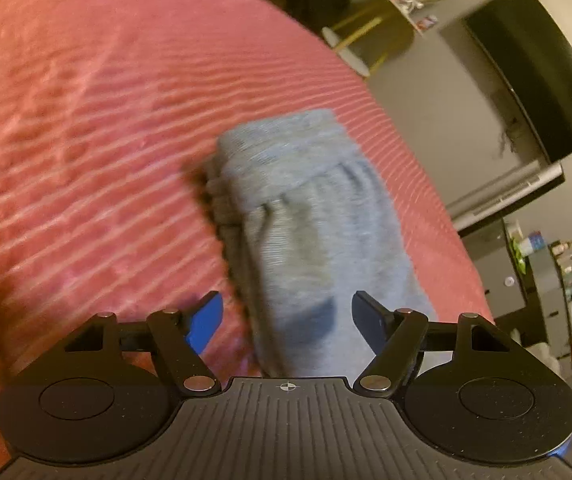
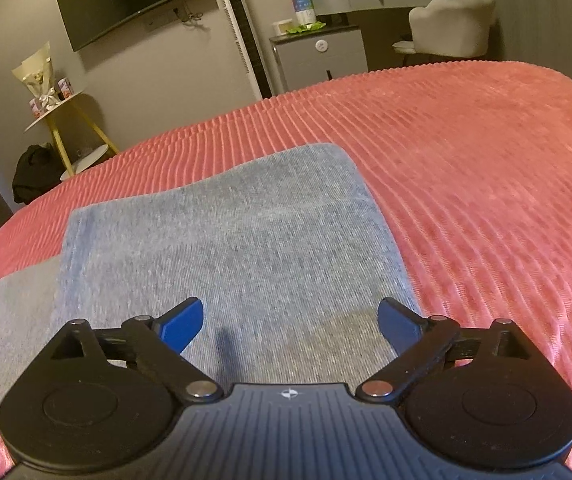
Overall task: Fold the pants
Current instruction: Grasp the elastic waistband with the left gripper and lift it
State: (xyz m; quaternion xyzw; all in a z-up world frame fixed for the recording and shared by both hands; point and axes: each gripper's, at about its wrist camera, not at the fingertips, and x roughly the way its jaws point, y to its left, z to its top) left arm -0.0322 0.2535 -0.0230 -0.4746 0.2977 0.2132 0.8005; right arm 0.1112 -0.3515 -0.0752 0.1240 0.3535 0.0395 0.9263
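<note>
A wide bed cover of ribbed, salmon-pink plush [image 1: 86,120] fills most of both views, its ridges running in close parallel lines. On it lie the grey knitted sweatpants [image 1: 305,220], folded into a compact stack.

In the left wrist view the pants' long axis runs from the camera away toward the far edge of the bed, leaning slightly leftward at the top; the gathered elastic waistband sits at the far end, so the garment points away from the gripper, and layered fold edges show along its left side (this view is somewhat blurred). In the right wrist view the same pants [image 2: 226,240] appear as a flat, smooth panel with a rounded far right corner, and a second, paler grey layer sticks out from beneath at the lower left.

The left gripper [image 1: 287,320] hovers over the near end of the pants with its jaws spread wide, one blue pad on the left, a dark one on the right, holding nothing. The right gripper [image 2: 289,322] is likewise spread wide over the near part of the fabric, gripping nothing; whether its tips touch the cloth cannot be told.

Beyond the bed stand a black wall-mounted television [image 2: 134,0], a round white side table with yellow legs [image 2: 66,120] and a cream scalloped chair [image 2: 453,24].
</note>
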